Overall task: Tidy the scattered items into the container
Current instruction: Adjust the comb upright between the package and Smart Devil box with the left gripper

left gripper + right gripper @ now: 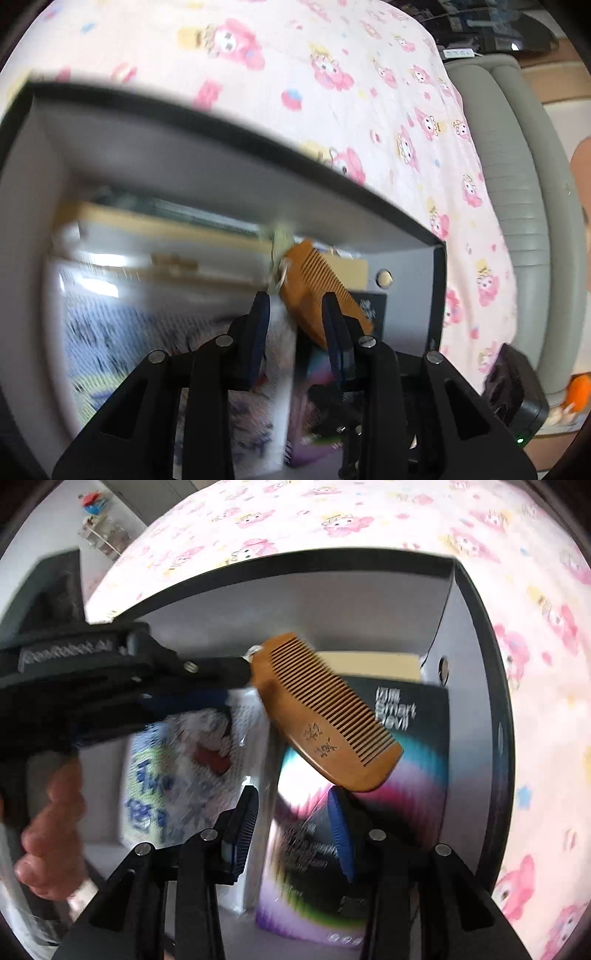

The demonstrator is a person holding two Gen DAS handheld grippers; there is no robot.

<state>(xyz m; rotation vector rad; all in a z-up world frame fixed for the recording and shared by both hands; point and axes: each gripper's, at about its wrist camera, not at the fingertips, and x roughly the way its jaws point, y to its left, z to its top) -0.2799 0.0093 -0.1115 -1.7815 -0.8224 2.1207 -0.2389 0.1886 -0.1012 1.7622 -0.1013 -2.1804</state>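
Observation:
A wooden comb (325, 716) hangs in mid-air over the grey box with a black rim (332, 559), tilted down to the right. My left gripper (295, 314) is over the box, open, with the comb (321, 291) just ahead of its fingertips; I cannot tell whether they touch. In the right wrist view the left gripper (236, 679) reaches in from the left, beside the comb's upper end. My right gripper (295, 805) is open and empty just below the comb. The box (258, 147) holds a white printed pack (177, 768) and a dark rainbow carton (369, 812).
The box sits on a pink cartoon-print sheet (332, 74). A grey padded bed edge (517, 184) runs along the right, with a small black device (517, 398) near it. A bare hand (55, 830) grips the left gripper's handle.

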